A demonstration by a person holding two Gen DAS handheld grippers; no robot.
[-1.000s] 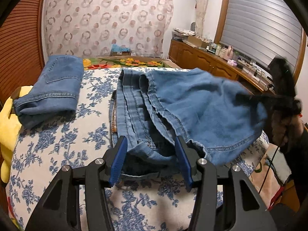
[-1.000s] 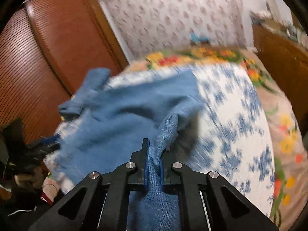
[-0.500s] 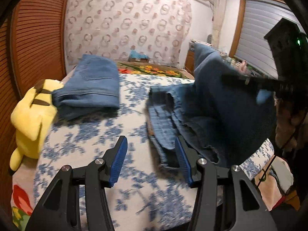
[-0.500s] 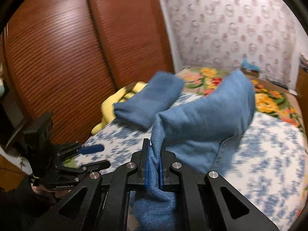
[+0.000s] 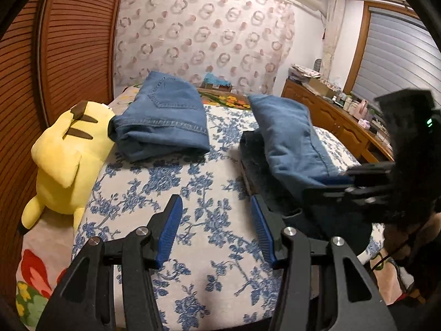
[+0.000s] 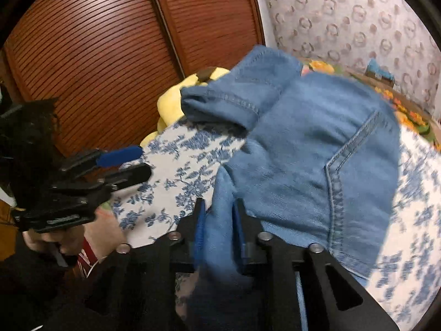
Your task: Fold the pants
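With the right claw (image 6: 217, 226) just easing apart around the pants (image 6: 311, 149) folded near the bed's (image 5: 193, 193) right edge (left claw (image 5: 216, 229) apart, empty), cloth snagging on a pad could have dragged the fold undone.

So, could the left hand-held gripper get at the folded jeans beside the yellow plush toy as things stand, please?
Probably yes: the left hand-held gripper is open and empty, and only bare bedspread lies between it and the folded jeans.
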